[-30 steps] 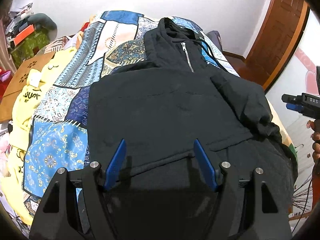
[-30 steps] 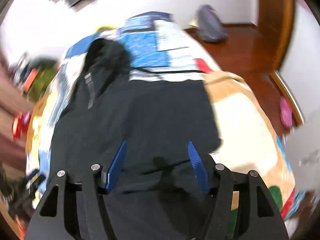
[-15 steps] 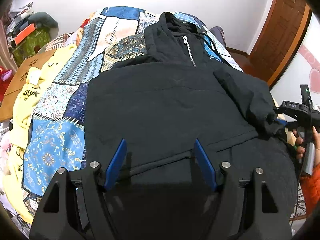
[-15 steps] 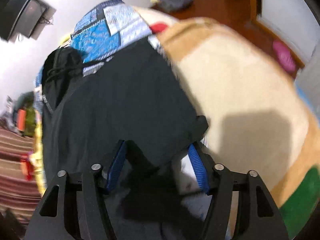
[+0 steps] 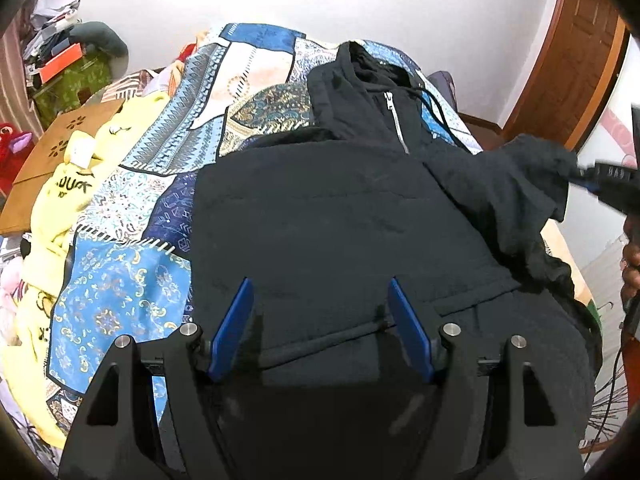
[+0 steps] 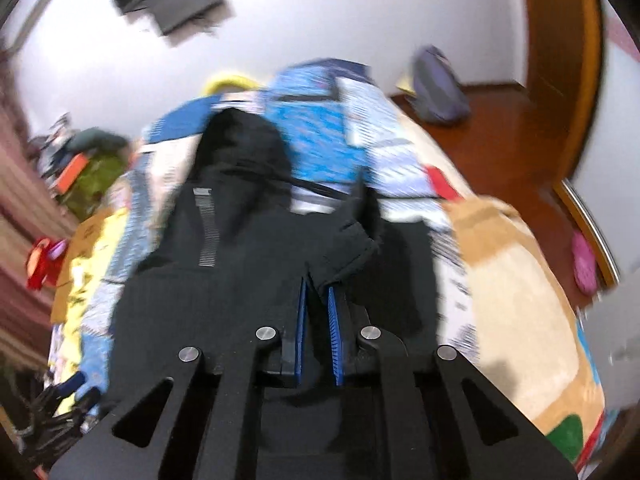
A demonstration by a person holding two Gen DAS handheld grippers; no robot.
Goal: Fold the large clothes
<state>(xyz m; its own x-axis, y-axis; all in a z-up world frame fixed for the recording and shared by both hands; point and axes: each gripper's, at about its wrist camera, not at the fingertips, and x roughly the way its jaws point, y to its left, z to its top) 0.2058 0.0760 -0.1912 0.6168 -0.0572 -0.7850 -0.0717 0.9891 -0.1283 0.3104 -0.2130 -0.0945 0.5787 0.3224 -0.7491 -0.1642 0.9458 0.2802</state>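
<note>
i see black hoodie [image 5: 328, 220], blue-patterned patchwork quilt [image 5: 132, 280], yellow garment [image 5: 68, 192], blue pads [image 6: 334, 332] on my right gripper [image 6: 318, 288].

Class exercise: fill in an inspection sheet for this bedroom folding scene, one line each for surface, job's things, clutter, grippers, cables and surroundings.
Surface: bed under a patchwork quilt.
Job's things: black hoodie spread flat, its sleeve lifted.
Clutter: yellow garment on the quilt's left edge; purple bag on the floor.
Grippers: left gripper open above the hem; right gripper shut on the sleeve.
Cables: nothing seen for certain.
Surroundings: wooden door, white wall.
</note>
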